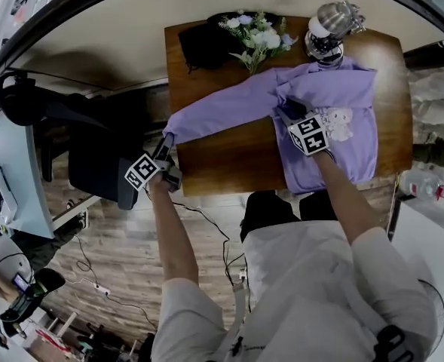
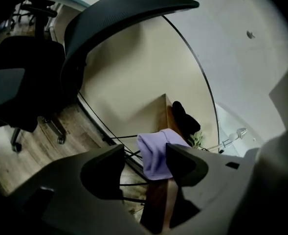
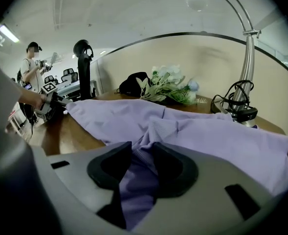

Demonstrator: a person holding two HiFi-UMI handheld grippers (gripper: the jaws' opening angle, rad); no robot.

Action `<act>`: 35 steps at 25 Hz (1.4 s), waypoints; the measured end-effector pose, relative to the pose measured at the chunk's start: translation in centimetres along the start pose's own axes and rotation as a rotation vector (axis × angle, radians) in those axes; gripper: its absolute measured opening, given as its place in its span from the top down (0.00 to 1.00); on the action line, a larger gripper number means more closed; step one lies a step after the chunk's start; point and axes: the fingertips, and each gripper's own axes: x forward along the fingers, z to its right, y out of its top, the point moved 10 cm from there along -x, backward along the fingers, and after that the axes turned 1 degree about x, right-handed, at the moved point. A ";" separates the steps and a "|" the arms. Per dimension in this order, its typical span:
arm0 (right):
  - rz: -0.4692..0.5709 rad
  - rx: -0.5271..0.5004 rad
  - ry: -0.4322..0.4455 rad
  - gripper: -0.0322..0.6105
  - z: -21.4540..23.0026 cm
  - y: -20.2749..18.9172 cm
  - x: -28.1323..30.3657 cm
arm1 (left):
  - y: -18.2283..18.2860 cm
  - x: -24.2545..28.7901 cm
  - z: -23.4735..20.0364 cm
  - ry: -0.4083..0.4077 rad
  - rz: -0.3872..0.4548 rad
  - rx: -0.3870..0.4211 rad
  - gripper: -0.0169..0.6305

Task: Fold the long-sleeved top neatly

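2 arms [image 1: 173, 232] outstretched, left gripper [image 1: 165, 151] gaping at cuff [image 1: 169, 136], right gripper [image 1: 290, 112] pinching top [image 1: 335, 89]

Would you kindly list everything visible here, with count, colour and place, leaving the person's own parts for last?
table: one, brown wood, centre.
long-sleeved top: one, lilac, spread on the table, one sleeve stretched to its left edge.
bag: one, black, table's far left corner.
flowers: one bunch, white with green leaves, beside the bag.
lamp: one, silver, far right of the table.
office chair: one, black, left of the table.
cables: several, black, on the floor.
bystander: one, white shirt, distant background.
left tongs: one, grey, open, at the sleeve cuff.
right tongs: one, grey, shut on the top's bunched fabric.
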 end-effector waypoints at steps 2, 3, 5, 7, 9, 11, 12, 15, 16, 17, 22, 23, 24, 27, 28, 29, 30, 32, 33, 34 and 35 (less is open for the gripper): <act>0.001 -0.009 -0.011 0.72 -0.1 0.0 0.0 | -0.1 0.4 -0.8 -0.041 0.002 -0.070 0.58; 0.001 -0.011 -0.013 0.72 -0.1 0.1 0.1 | -0.2 0.5 -1.1 -0.062 0.000 -0.102 0.58; 0.001 -0.011 -0.015 0.72 -0.2 0.1 0.1 | -0.3 0.6 -1.5 -0.107 -0.013 -0.150 0.58; -0.001 -0.005 -0.013 0.72 -0.1 0.1 0.2 | -0.2 0.5 -1.3 -0.141 -0.038 -0.151 0.76; -0.003 0.005 -0.008 0.72 0.0 0.1 0.2 | 0.0 0.6 -0.5 -0.129 -0.061 -0.091 0.91; -0.008 0.019 -0.002 0.72 0.2 0.1 0.2 | 0.6 0.1 0.5 -0.084 -0.064 -0.017 0.92; -0.008 0.020 -0.002 0.72 0.2 0.3 0.1 | 0.9 -0.3 1.0 -0.066 -0.053 0.012 0.92; 0.022 -0.049 -0.025 0.72 -0.7 1.4 -0.6 | 2.2 -1.8 2.9 -0.044 0.011 0.077 0.92; 0.038 -0.087 -0.027 0.72 -1.4 1.9 -0.9 | 2.5 -2.5 3.7 -0.030 0.023 0.108 0.92; 0.056 -0.127 -0.021 0.72 -2.4 2.6 -1.2 | 2.8 -3.1 4.6 -0.014 0.029 0.144 0.92; 0.182 -0.332 0.111 0.71 -10.1 7.1 -1.8 | 3.6 -4.9 10.7 0.021 0.053 0.282 0.92; 0.215 -0.380 0.143 0.70 -12.1 8.1 -1.9 | 3.7 -5.1 12.0 0.030 0.056 0.309 0.92; 0.248 -0.430 0.172 0.69 -14.1 9.1 -2.0 | 3.7 -5.3 13.4 0.035 0.059 0.336 0.92; 0.328 -0.568 0.230 0.68 -19.3 11.8 -2.8 | 3.4 -5.5 17.5 0.019 0.075 0.383 0.92; 0.347 -0.607 0.239 0.67 -20.7 12.4 -2.9 | 3.3 -5.5 18.6 0.013 0.076 0.394 0.92; 0.363 -0.645 0.242 0.64 -21.9 12.9 -2.9 | 3.2 -5.5 19.7 0.007 0.076 0.406 0.92; 0.375 -0.685 0.241 0.62 -22.7 13.3 -2.8 | 3.2 -5.4 20.8 0.003 0.074 0.420 0.92; 0.385 -0.745 0.226 0.61 -23.7 14.0 -2.8 | 3.2 -5.1 22.7 -0.003 0.064 0.454 0.92; 0.384 -0.761 0.213 0.61 -23.9 14.2 -2.8 | 3.0 -4.9 23.5 -0.014 0.049 0.468 0.92; 0.383 -0.771 0.196 0.61 -24.0 14.4 -2.9 | 2.7 -4.8 24.3 -0.034 0.029 0.477 0.92; 0.382 -0.777 0.176 0.61 -24.0 14.5 -2.9 | 2.5 -4.7 24.9 -0.062 0.008 0.480 0.92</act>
